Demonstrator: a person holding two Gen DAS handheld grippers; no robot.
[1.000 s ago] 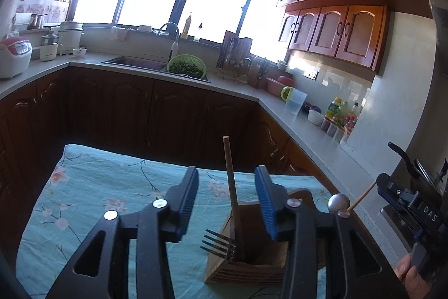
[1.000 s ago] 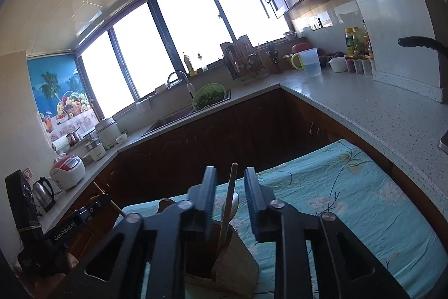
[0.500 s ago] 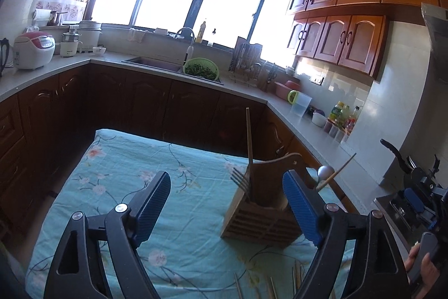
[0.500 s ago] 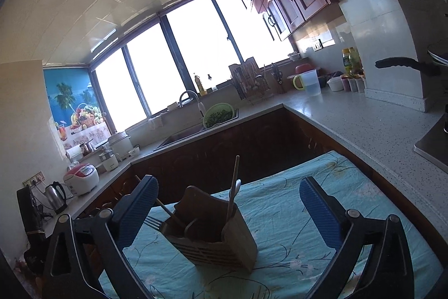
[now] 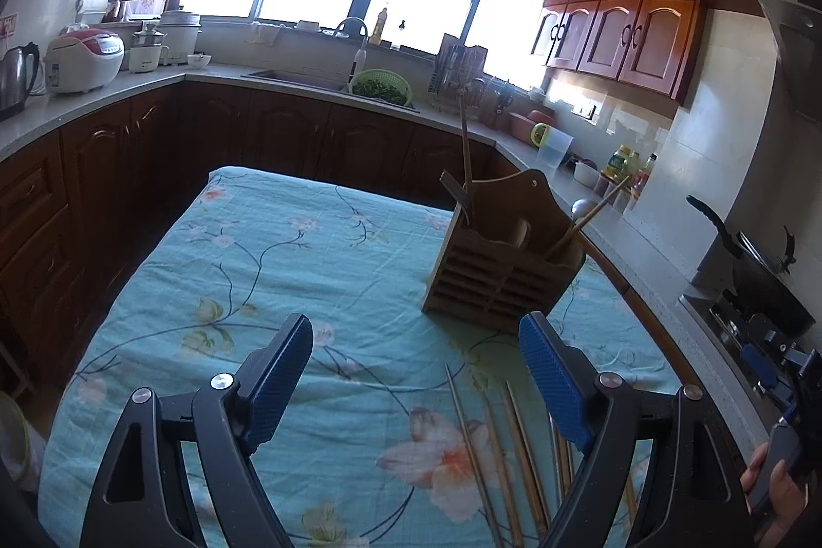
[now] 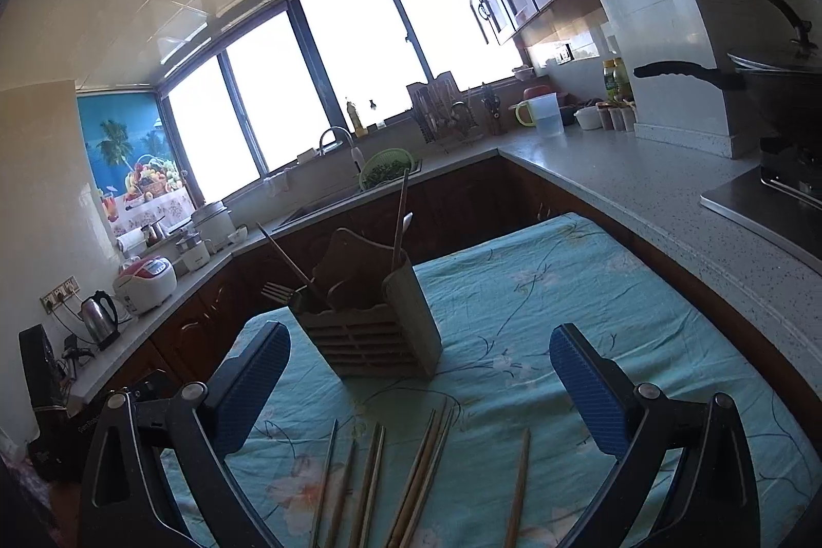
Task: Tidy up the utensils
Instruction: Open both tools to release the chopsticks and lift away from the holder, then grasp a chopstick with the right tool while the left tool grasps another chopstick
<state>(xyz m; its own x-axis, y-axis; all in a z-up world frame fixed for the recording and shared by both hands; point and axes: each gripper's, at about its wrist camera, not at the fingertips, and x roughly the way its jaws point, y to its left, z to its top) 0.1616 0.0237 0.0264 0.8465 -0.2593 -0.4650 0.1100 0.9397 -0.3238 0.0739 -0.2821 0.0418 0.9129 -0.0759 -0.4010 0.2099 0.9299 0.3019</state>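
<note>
A wooden utensil holder [image 5: 501, 263] stands on the teal floral tablecloth [image 5: 287, 270]; it also shows in the right wrist view [image 6: 367, 322]. A fork [image 5: 459, 193] and a spoon [image 5: 585, 209] with wooden handles stand in it. Several chopsticks [image 5: 506, 450] lie loose on the cloth near the front; they also show in the right wrist view [image 6: 400, 476]. My left gripper [image 5: 416, 386] is open and empty, above the cloth short of the holder. My right gripper [image 6: 418, 386] is open and empty, above the chopsticks.
Kitchen counters [image 6: 642, 188] wrap around the table on three sides. A stove with a black pan [image 5: 760, 281] is at the right. A sink and green colander [image 5: 383, 86] are at the back. A rice cooker [image 5: 85, 60] and kettle stand at the left.
Both grippers let go of the handles standing in the holder, opened wide and pulled back and up. The loose chopsticks have come into view.
</note>
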